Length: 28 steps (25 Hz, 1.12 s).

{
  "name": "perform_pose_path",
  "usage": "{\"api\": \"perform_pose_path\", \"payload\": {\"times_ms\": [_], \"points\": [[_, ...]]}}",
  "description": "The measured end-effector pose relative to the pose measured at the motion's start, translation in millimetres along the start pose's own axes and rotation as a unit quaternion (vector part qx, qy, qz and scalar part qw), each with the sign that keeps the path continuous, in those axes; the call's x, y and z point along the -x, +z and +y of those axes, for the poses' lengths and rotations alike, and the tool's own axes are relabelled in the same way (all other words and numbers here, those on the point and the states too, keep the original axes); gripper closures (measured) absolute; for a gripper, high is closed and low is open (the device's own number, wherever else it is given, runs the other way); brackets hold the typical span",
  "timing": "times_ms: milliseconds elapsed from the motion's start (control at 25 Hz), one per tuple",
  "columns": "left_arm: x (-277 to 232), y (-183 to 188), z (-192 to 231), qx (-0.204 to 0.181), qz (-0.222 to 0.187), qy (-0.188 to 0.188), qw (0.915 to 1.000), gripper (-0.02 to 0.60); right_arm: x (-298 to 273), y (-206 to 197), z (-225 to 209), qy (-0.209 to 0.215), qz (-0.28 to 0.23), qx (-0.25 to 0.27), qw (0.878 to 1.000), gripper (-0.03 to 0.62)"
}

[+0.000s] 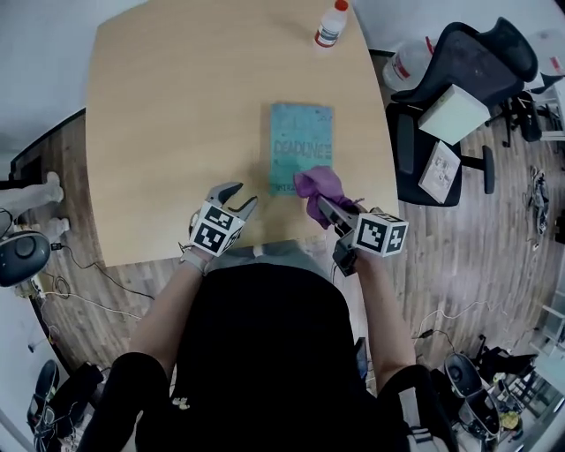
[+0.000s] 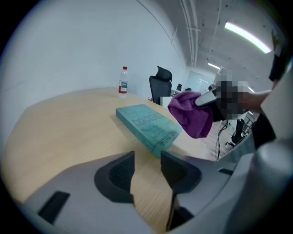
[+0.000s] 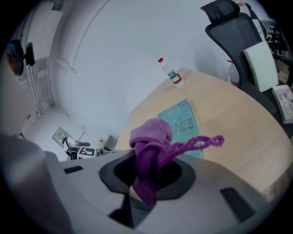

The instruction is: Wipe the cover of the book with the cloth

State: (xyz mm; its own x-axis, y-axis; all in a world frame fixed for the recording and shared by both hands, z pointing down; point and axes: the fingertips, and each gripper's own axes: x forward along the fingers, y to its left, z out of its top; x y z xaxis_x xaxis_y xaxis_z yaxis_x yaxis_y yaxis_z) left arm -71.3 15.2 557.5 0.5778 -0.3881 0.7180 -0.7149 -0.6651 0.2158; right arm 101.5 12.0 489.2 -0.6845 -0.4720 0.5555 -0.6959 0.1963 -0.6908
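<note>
A teal book [image 1: 300,141] lies flat on the wooden table [image 1: 177,115], a little right of the middle. The purple cloth [image 1: 320,185] hangs bunched over the book's near right corner, and my right gripper [image 1: 321,206] is shut on it. In the right gripper view the cloth [image 3: 149,151] fills the gap between the jaws, with the book [image 3: 183,122] beyond it. My left gripper [image 1: 243,196] stands open just left of the book's near end. The left gripper view shows bare table between the left gripper [image 2: 147,157] jaws, and the book [image 2: 149,123] and cloth [image 2: 192,114] ahead.
A plastic bottle [image 1: 332,24] with a red cap stands at the table's far edge. A black office chair [image 1: 459,97] holding a white box and papers sits to the right of the table. Cables and gear lie on the wooden floor [image 1: 494,265].
</note>
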Motion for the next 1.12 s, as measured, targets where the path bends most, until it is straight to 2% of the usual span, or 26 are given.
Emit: {"api": "perform_pose_path", "payload": {"times_ms": [120,240,400,600,720,960,1120], "points": [[41.9,17.0,17.1,0.028,-0.048,0.017,0.9983,0.470,-1.1,16.3,29.7,0.006,-0.023,0.032,0.999,0.491],[82.4,38.2,33.5,0.055,-0.105,0.033,0.9924,0.520,-8.0,34.3,62.0,0.019,-0.042,0.072,0.996,0.491],[136.5,61.6,53.2,0.081,-0.174,0.065,0.9793,0.544,-18.3,55.9,110.5,0.046,-0.072,0.119,0.989,0.490],[195.8,81.9,64.6,0.108,-0.237,0.086,0.9618,0.560,-30.7,74.1,165.3,0.062,-0.098,0.199,0.973,0.490],[229.3,94.3,67.7,0.105,-0.272,0.108,0.9503,0.560,-35.2,82.0,194.6,0.075,-0.111,0.236,0.962,0.490],[282.6,110.2,73.5,0.079,-0.322,0.179,0.9263,0.560,-34.7,95.5,242.2,0.091,-0.144,0.287,0.943,0.490],[301.9,111.4,76.9,0.079,-0.339,0.198,0.9165,0.560,-39.0,102.7,265.8,0.101,-0.158,0.305,0.934,0.491]]}}
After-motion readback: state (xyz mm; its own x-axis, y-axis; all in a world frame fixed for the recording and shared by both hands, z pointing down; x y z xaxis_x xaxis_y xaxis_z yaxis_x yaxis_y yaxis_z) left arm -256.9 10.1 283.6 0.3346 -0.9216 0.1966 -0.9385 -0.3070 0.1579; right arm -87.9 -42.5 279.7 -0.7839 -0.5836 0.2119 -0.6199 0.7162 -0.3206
